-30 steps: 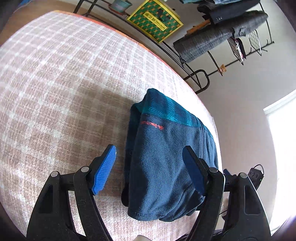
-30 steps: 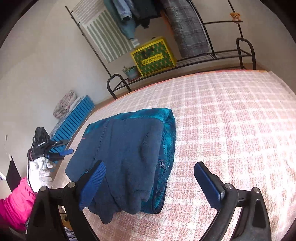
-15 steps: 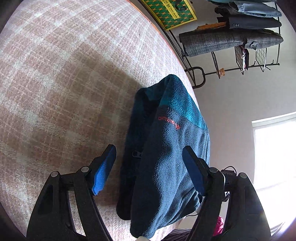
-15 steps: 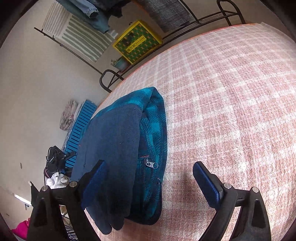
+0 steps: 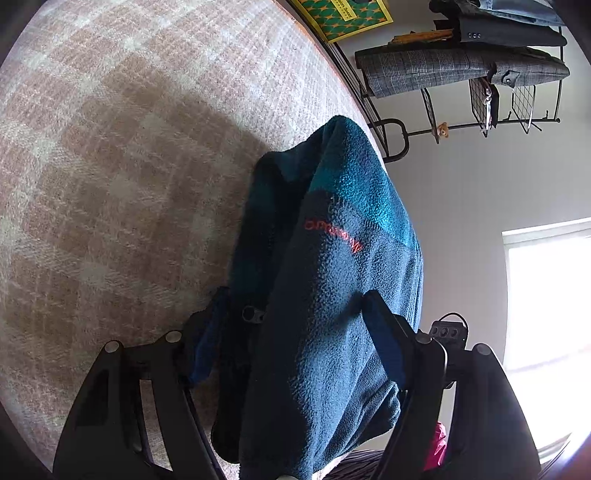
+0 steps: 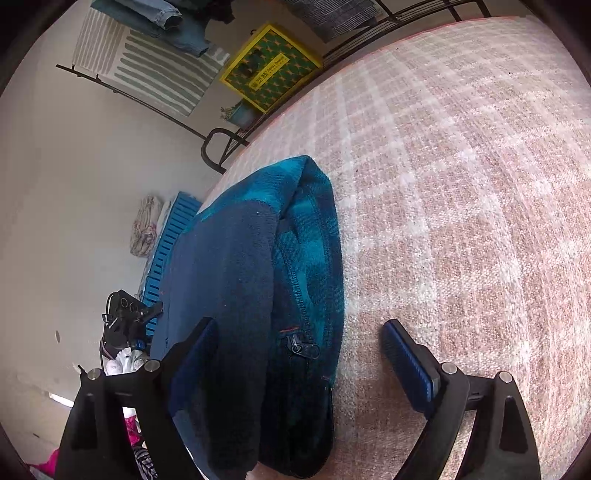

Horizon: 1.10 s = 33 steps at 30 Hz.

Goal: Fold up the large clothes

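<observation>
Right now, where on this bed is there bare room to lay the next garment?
The pink plaid bedcover is bare from the folded blue fleece across to the rack beyond its far edge. The fleece's own edge of the bed is crowded, with both tongs there.

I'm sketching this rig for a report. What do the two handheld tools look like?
Both look alike. The left tool and right tool each have two black angular fingers with cut-out slots and silver rivets at the joints, tipped with flat blue pads. No cables, markings or sleeves show on them.
</observation>
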Motion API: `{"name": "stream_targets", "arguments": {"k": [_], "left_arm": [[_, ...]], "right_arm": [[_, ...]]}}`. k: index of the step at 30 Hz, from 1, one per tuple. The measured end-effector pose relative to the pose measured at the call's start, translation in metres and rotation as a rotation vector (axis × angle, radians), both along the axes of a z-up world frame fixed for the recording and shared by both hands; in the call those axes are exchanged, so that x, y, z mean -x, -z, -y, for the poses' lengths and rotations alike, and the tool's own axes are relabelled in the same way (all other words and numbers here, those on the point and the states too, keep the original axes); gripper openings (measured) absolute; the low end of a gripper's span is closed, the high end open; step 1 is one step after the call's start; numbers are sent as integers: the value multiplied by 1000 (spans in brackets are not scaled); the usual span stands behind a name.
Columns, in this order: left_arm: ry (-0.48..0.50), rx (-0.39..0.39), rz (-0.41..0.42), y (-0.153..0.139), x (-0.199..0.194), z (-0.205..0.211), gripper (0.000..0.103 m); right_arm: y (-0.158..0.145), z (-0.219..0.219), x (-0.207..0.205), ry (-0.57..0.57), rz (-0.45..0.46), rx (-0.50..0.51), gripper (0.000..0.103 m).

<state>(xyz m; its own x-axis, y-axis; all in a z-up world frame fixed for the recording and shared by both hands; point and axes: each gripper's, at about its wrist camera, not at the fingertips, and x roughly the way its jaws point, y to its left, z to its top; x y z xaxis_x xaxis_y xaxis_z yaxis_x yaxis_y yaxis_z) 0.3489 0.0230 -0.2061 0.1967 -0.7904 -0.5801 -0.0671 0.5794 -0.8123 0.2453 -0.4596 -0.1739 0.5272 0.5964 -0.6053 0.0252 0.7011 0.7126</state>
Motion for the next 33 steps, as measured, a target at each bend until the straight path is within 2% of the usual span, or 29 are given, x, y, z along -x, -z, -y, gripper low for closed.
{"name": "stream_targets", "arguments": {"k": [2, 3, 5, 9, 11, 14, 16, 19, 24, 29, 33], "left_arm": [[6, -19, 11, -2, 2, 2, 73], [11, -25, 12, -3, 1, 5, 69], [12, -39, 15, -3, -2, 11, 67], [18, -55, 20, -3, -2, 16, 62], [22, -74, 28, -5, -3, 19, 59], [31, -124, 58, -12, -3, 28, 53], [44, -168, 96, -20, 0, 33, 45], [74, -232, 160, -35, 6, 44, 37], [111, -305, 265, -58, 17, 57, 33], [125, -384, 347, -78, 31, 70, 32], [146, -466, 436, -94, 46, 84, 32]], "right_arm": [[1, -5, -6, -9, -6, -26, 91], [1, -8, -10, -17, -10, -40, 89], [3, -16, -16, -52, -26, -66, 82], [2, -29, -14, -84, -15, -33, 81], [3, -32, -14, -89, -20, -36, 77], [2, -36, -12, -91, -20, -5, 64], [-2, -39, -11, -90, -12, 6, 52], [-10, -40, -10, -77, 3, 22, 42], [-33, -47, -5, -80, 47, 88, 36], [-59, -67, 1, -113, 113, 210, 35], [-71, -75, 5, -119, 140, 247, 35]]}}
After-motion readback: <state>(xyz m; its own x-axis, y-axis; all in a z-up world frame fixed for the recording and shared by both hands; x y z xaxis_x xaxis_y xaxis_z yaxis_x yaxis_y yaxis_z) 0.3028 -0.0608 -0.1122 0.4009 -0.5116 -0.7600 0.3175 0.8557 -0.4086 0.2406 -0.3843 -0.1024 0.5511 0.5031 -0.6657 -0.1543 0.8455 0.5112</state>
